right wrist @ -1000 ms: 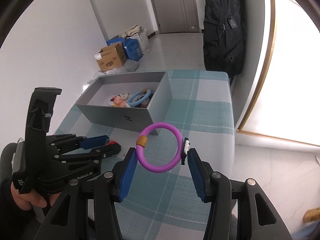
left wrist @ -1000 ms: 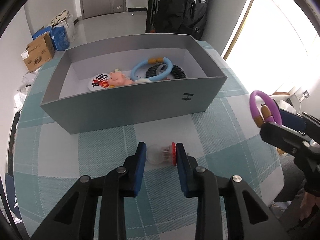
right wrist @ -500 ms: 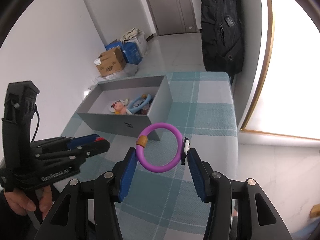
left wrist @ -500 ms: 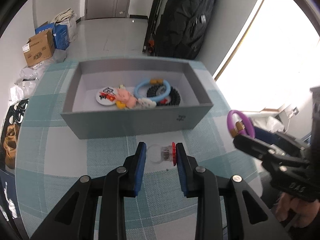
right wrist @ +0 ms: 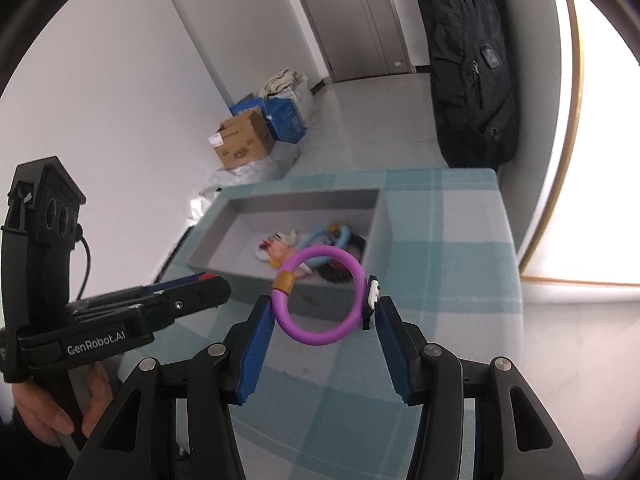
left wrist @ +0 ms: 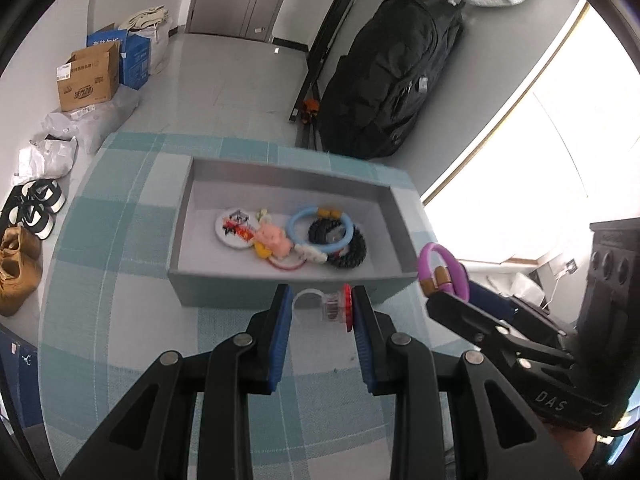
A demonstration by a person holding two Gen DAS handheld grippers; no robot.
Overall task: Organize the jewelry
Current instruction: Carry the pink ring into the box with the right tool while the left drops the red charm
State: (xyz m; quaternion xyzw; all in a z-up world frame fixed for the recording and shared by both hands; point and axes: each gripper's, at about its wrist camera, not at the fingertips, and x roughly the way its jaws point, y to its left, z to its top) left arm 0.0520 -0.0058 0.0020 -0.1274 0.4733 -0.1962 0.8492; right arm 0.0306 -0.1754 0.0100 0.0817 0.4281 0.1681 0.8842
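My left gripper [left wrist: 320, 310] is shut on a clear ring with a red-trimmed charm [left wrist: 330, 307], held in the air just in front of the grey box [left wrist: 280, 290]. My right gripper [right wrist: 325, 312] is shut on a purple bracelet [right wrist: 320, 294] with an orange bead and a small white charm, also raised near the box's near wall. The same purple bracelet [left wrist: 442, 270] shows at the right of the left wrist view. Inside the box lie a blue ring [left wrist: 320, 230], a black beaded bracelet [left wrist: 352, 252], a pink pig charm [left wrist: 272, 240] and a round white badge [left wrist: 234, 228].
The box stands on a teal-and-white checked tablecloth [left wrist: 120, 280]. A black backpack [left wrist: 392, 76] hangs beyond the table's far edge. Cardboard boxes [left wrist: 88, 76], bags and shoes [left wrist: 24, 240] lie on the floor at the left. A bright window is at the right.
Both grippers have risen and pulled back with their pieces, so the box now looks smaller and farther, and more of its inside shows. Both grips are unchanged.
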